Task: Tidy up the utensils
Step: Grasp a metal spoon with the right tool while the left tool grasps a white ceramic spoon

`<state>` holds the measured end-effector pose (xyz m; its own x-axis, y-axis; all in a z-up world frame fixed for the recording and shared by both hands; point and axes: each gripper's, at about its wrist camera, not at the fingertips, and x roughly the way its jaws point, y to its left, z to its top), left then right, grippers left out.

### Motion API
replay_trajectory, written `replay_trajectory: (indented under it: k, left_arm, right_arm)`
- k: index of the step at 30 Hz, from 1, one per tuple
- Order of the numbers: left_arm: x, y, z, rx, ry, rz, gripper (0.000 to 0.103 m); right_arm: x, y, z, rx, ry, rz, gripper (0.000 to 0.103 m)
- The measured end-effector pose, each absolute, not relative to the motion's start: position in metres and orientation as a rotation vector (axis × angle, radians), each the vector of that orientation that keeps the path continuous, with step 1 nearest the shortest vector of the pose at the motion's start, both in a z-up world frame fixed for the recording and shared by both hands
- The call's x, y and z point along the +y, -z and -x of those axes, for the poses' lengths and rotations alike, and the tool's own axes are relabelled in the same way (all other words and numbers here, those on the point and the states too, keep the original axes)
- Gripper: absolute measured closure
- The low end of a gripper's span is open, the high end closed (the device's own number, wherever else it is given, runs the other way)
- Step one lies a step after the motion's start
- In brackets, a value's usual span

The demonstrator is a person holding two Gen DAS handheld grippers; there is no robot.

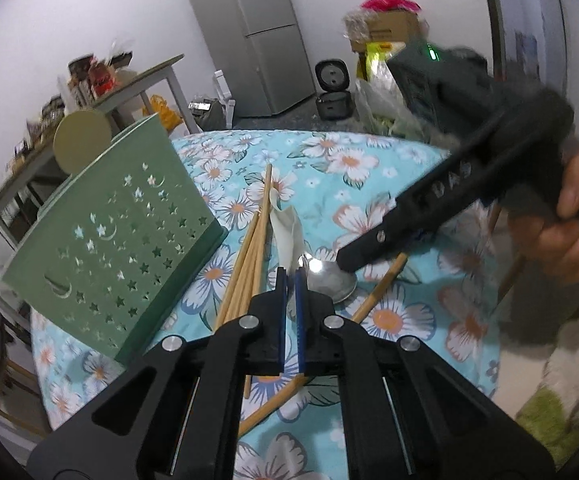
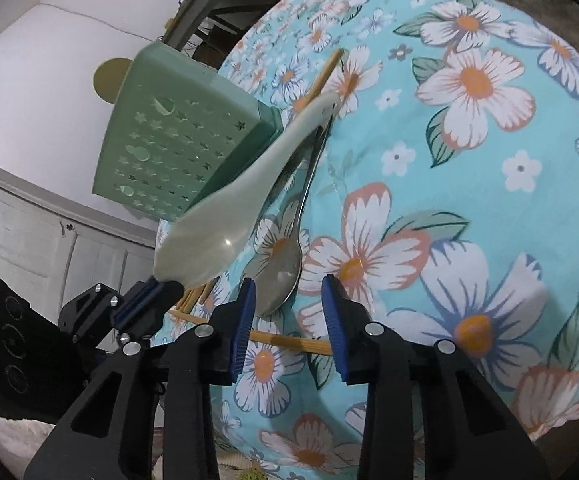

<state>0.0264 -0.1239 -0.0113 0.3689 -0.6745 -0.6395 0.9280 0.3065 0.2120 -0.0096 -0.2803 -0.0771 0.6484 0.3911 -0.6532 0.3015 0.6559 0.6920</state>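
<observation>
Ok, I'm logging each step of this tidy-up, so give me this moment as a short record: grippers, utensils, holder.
left gripper: shut on the white spoon, gripped at its bowl end
right gripper: open, jaws either side of the metal spoon's bowl, not gripping
metal spoon: lying on the floral tablecloth
chopsticks: loose on the cloth beside the holder
green holder: on the table, inside not visible
</observation>
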Motion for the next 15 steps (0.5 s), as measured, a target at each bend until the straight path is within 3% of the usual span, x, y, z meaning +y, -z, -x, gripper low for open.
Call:
replay_trajectory:
  k: [12,15]
  left_arm:
    - [-0.108,0.001,-0.055,0.600,1.167,-0.379,0.100]
    - [-0.107,0.000,-0.056,0.597,1.169,-0.367,0.100]
  right_arm:
    - [-0.263,0.080,-0.022,0.948,-0.054,-0.863,0.071]
    - [-0.262,0.081,-0.028,0.950,-0.047,-0.865,0.077]
